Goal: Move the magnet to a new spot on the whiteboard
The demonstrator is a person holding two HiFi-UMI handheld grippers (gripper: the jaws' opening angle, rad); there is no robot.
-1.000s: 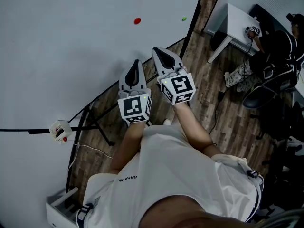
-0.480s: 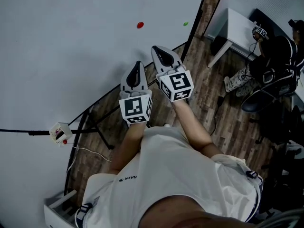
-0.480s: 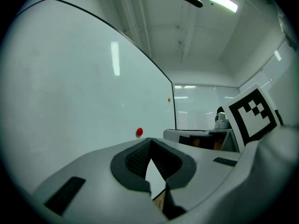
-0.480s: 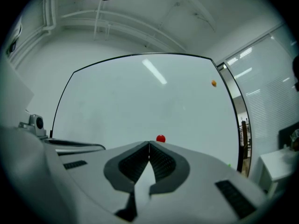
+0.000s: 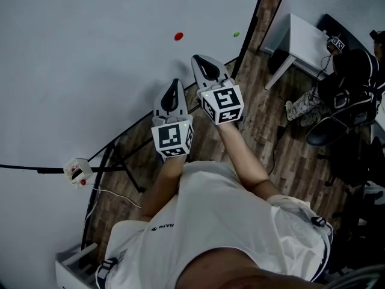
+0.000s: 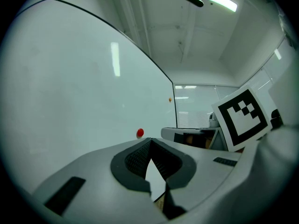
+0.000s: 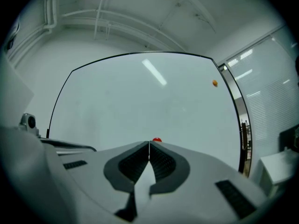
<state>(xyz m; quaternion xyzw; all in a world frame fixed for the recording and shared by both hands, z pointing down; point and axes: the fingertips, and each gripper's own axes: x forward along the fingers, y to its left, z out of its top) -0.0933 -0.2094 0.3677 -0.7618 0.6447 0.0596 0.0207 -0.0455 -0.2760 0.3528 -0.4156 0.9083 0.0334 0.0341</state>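
A small red magnet [image 5: 178,36] sticks to the whiteboard [image 5: 90,71]; it also shows in the left gripper view [image 6: 139,133] and just above the jaw tips in the right gripper view [image 7: 156,140]. A second, green-orange magnet [image 5: 236,34] sits near the board's right edge [image 7: 214,83]. My right gripper [image 5: 203,61] points level at the board, short of the red magnet, shut with nothing in it. My left gripper [image 5: 173,84] hangs beside it, a little further back, its jaws also shut and empty.
The whiteboard stands on a black frame [image 5: 120,155] over a wooden floor. A white table [image 5: 301,38] and a seated person [image 5: 352,71] are at the right. A small white box [image 5: 75,168] clings to the board's lower edge at the left.
The right gripper has edged forward towards the board and the red magnet. The left gripper has stayed about where it was.
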